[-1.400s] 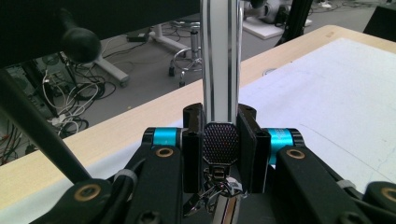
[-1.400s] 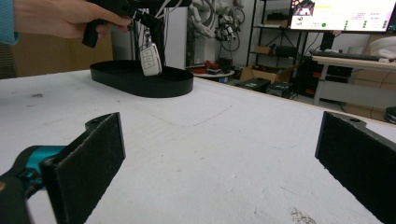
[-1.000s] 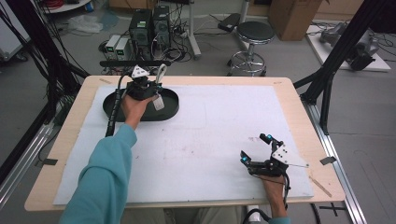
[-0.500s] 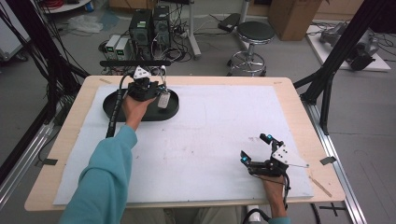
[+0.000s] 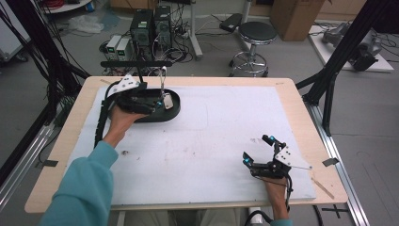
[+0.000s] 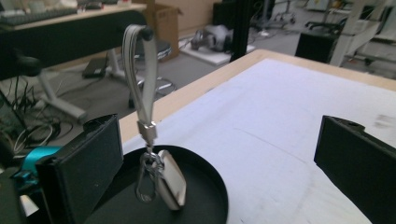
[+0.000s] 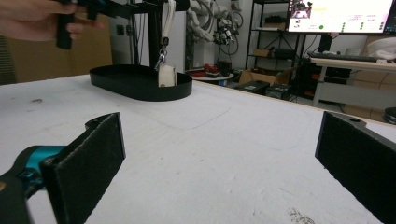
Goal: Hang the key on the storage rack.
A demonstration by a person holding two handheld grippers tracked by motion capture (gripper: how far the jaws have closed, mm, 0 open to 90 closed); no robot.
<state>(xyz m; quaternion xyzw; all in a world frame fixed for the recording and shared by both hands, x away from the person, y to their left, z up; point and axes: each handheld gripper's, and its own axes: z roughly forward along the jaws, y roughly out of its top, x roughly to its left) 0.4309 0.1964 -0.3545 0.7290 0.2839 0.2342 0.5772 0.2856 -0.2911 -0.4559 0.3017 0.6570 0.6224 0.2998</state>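
A silver key fob [image 5: 168, 101] hangs by a grey strap [image 5: 162, 82] from the end of a black bar [image 5: 136, 63]. Its lower end rests in a black oval tray [image 5: 175, 112] at the table's far left. My left gripper [image 5: 159, 102] is beside the fob, and its jaws have just been opening. In the left gripper view the left gripper [image 6: 222, 135] stands open, with the key fob [image 6: 170, 184] and strap [image 6: 137, 79] hanging free near the left jaw, untouched. Near the front right, my right gripper [image 5: 257, 148] is open and empty above the white mat.
The bar stands on a post behind the tray. White mat [image 5: 221, 127] covers most of the wooden table [image 5: 301, 101]. Beyond the far edge are a stool [image 5: 256, 33], computer boxes [image 5: 150, 26] and cables. Black frame legs [image 5: 329, 80] rise at the right.
The left hand has drawn back left and toward the person, away from the strap. Its jaws now stand wide and the fob hangs free from the bar. The right gripper has not moved.
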